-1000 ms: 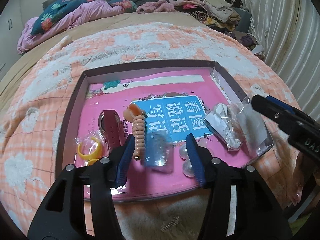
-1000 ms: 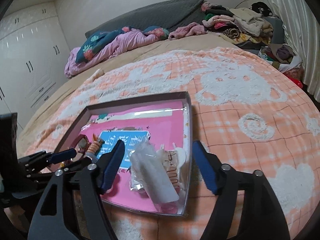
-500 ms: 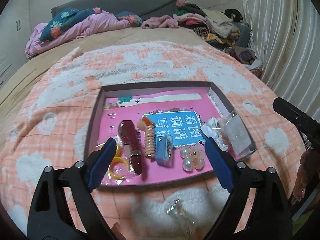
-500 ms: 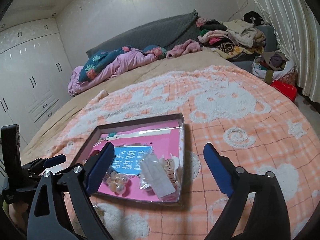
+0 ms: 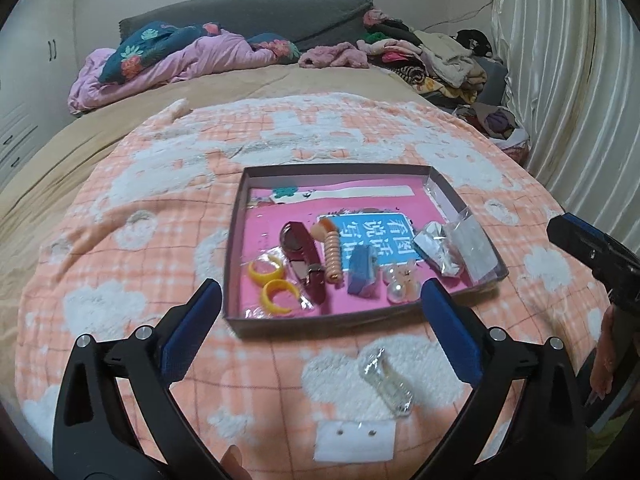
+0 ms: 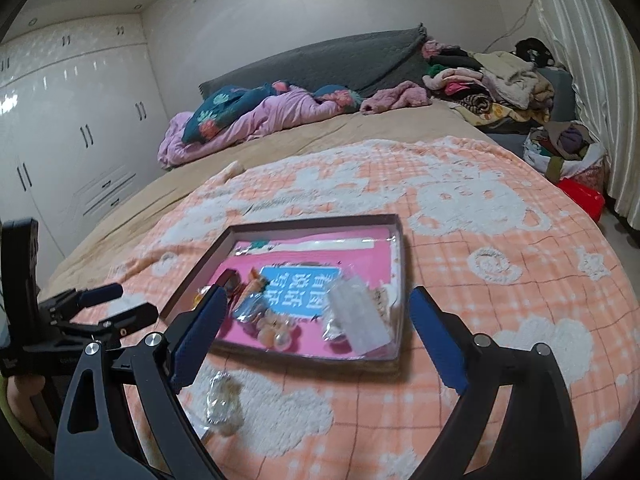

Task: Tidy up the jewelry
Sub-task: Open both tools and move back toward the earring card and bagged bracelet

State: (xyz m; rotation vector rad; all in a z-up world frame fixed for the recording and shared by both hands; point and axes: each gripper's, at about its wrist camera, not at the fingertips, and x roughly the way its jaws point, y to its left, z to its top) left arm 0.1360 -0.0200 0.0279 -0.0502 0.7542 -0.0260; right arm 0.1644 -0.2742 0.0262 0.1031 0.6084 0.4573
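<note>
A shallow box (image 5: 240,196) with a pink floor lies on the bed; it also shows in the right wrist view (image 6: 400,240). In it lie yellow rings (image 5: 272,280), a dark red watch (image 5: 302,252), a peach spiral band (image 5: 333,252), a blue packet (image 5: 362,268), pearl pieces (image 5: 398,280) and clear bags (image 5: 456,246). A small clear bag (image 5: 386,376) and a white earring card (image 5: 354,438) lie on the blanket in front of the box. My left gripper (image 5: 320,332) is open and empty, just before the box. My right gripper (image 6: 316,336) is open and empty, over the box's near edge.
An orange and white checked blanket (image 5: 120,272) covers the bed. Bedding and a pile of clothes (image 5: 420,52) lie at the far end. Curtains (image 5: 580,80) hang at the right, and white wardrobes (image 6: 60,140) stand at the left.
Both grippers have pulled back and up from the box and opened wider. The blue packet that was between the left fingers now lies in the box.
</note>
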